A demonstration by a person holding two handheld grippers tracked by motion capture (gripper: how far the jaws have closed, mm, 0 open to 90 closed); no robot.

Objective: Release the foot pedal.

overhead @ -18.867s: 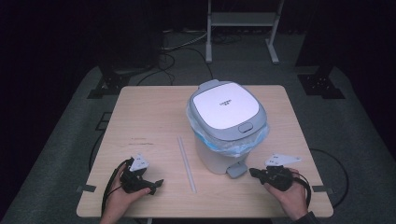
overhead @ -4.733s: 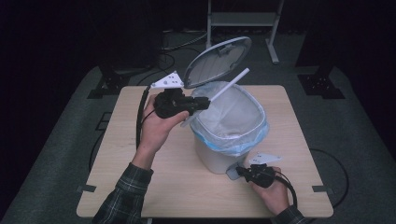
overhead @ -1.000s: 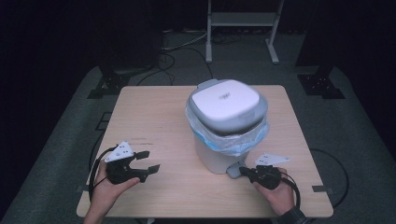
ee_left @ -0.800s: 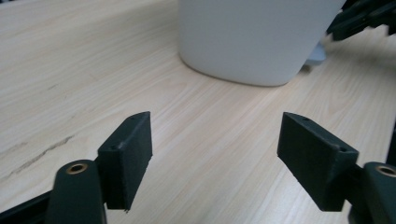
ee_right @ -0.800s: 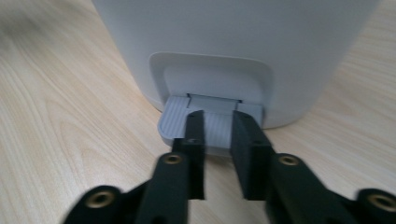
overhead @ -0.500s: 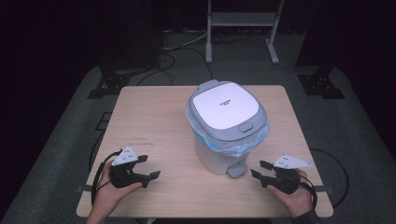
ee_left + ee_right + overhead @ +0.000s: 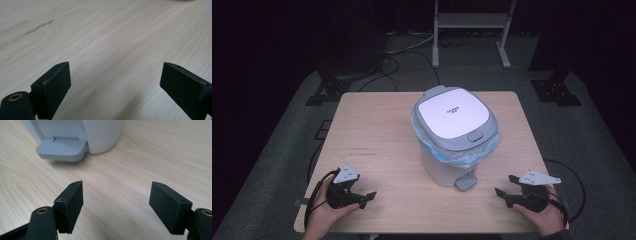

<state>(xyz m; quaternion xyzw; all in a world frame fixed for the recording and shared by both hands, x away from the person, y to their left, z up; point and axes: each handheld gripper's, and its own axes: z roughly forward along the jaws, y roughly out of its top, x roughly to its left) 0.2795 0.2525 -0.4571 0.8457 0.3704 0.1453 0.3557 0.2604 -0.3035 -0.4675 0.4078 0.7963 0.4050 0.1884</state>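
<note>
White pedal bin point(image 7: 455, 137) with grey-rimmed lid shut, blue liner bunched under the rim, grey pedal point(image 7: 62, 150) facing front; placed mid-table, right of centre. Pale wood table point(image 7: 377, 125), dark room, cables on grey floor. Left gripper point(image 7: 362, 199) and right gripper point(image 7: 506, 192) are spread, just opened, nothing pinched.

The bin's lid point(image 7: 453, 116), raised seconds ago, now sits shut, and both tools, left point(image 7: 362, 199) and right point(image 7: 505, 191), have drawn back to the bench's near edge (jaws just opened, nothing between them).
</note>
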